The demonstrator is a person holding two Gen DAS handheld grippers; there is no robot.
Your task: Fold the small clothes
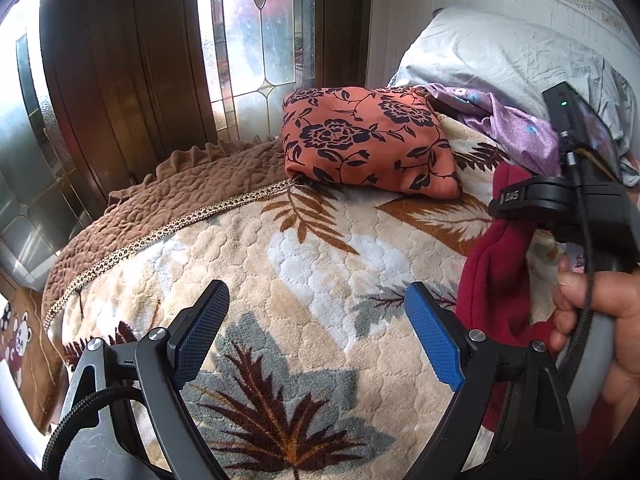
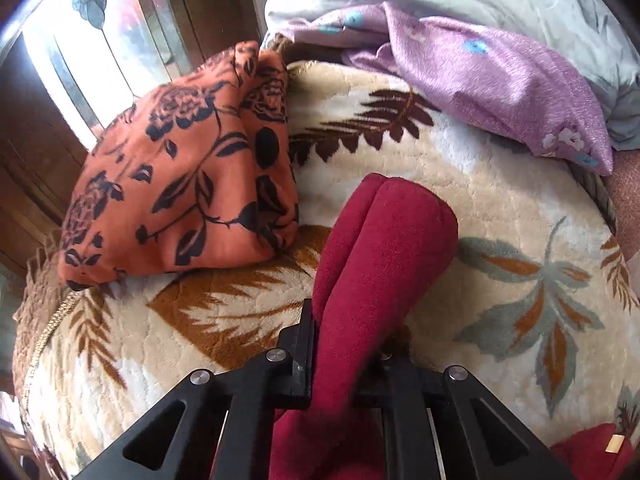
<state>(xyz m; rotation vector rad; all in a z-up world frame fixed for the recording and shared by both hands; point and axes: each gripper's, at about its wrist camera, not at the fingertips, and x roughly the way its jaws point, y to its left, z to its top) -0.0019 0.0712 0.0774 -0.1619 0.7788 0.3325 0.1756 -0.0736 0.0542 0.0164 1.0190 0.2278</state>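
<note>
A dark red fleece garment (image 2: 376, 248) is clamped in my right gripper (image 2: 344, 344), bunched and draped over its jaws above the bed. In the left wrist view the same red garment (image 1: 496, 276) hangs at the right, under my right gripper (image 1: 520, 200), which a hand holds. My left gripper (image 1: 316, 332) is open and empty, its blue pads (image 1: 434, 340) spread over the leaf-patterned blanket (image 1: 320, 248), left of the garment.
An orange cushion with black flowers (image 1: 368, 140) (image 2: 188, 168) lies at the back of the bed. A purple cloth (image 2: 500, 80) and a grey pillow (image 1: 500, 48) lie behind. A wooden door with glass panes (image 1: 256, 40) stands at the left.
</note>
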